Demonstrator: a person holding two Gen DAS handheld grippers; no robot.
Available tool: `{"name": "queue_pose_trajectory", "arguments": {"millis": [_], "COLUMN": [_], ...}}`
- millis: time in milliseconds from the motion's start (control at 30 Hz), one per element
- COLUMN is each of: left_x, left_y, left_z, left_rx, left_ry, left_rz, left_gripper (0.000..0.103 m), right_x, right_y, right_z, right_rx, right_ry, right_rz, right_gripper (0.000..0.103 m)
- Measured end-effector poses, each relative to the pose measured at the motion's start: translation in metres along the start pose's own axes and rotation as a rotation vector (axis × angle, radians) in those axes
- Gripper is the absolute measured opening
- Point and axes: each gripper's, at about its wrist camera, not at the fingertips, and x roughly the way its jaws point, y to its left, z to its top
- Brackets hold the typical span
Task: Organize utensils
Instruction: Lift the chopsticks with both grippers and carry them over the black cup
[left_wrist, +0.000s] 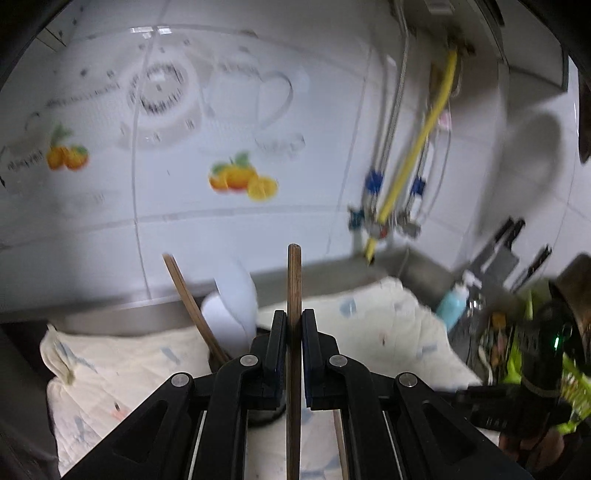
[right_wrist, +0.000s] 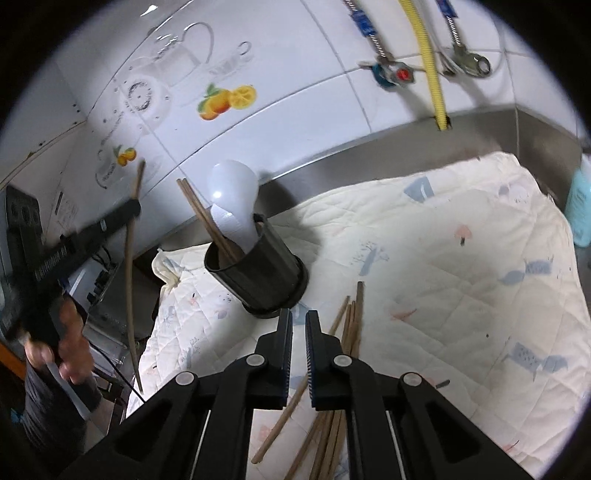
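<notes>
Right wrist view: black holder (right_wrist: 258, 273), centre frame, already contains two chopsticks (right_wrist: 207, 218) and a white spoon (right_wrist: 232, 199); loose pile of chopsticks (right_wrist: 343, 354) remains on the quilted cloth (right_wrist: 443, 258), lower centre. Right gripper (right_wrist: 298, 354) jaws narrow, holding nothing (apparently). Left gripper (left_wrist: 294, 354) clamped on one chopstick (left_wrist: 294, 288), raised, not yet stowed.

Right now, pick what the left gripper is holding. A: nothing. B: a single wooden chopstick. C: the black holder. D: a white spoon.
B: in the left wrist view the left gripper is clamped on one wooden chopstick that stands between its pads.
</notes>
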Motion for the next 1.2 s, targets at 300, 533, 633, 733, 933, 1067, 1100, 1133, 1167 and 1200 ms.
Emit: {"name": "queue_pose_trajectory", "arguments": {"millis": [300, 533, 633, 733, 933, 1067, 1100, 1133, 1167, 1200], "left_x": [-0.004, 0.01, 0.014, 0.017, 0.025, 0.027, 0.028, 0.028, 0.029, 0.029], "left_y": [0.009, 0.01, 0.01, 0.013, 0.02, 0.024, 0.025, 0.026, 0.027, 0.028], "left_z": [0.016, 0.004, -0.001, -0.004, -0.008, -0.009, -0.01, -0.009, -0.01, -0.01], "left_rx": [-0.025, -0.033, -0.025, -0.03, -0.042, -0.045, -0.046, -0.048, -0.051, -0.052], "left_ry": [-0.037, 0.001, 0.013, 0.022, 0.036, 0.043, 0.043, 0.045, 0.046, 0.044], "left_rz": [-0.011, -0.023, -0.023, -0.025, -0.022, -0.021, -0.019, -0.019, -0.021, -0.019], "left_gripper": [0.008, 0.008, 0.008, 0.008, 0.008, 0.008, 0.008, 0.008, 0.008, 0.008], "right_x": [0.021, 0.048, 0.058, 0.066, 0.083, 0.096, 0.098, 0.101, 0.104, 0.107], "right_y": [-0.014, -0.018, -0.021, -0.02, -0.014, -0.013, -0.013, -0.014, -0.015, -0.017], "right_z": [-0.015, -0.025, -0.029, -0.033, -0.033, -0.03, -0.03, -0.03, -0.031, -0.032], "right_rx": [0.038, 0.036, 0.045, 0.05, 0.036, 0.034, 0.03, 0.03, 0.035, 0.046], "right_ry": [0.087, 0.169, 0.193, 0.224, 0.254, 0.273, 0.278, 0.285, 0.294, 0.308], "right_rz": [-0.039, -0.072, -0.08, -0.073, -0.088, -0.107, -0.128, -0.14, -0.135, -0.124], "right_gripper": [0.009, 0.009, 0.009, 0.009, 0.009, 0.011, 0.011, 0.011, 0.011, 0.011]}}
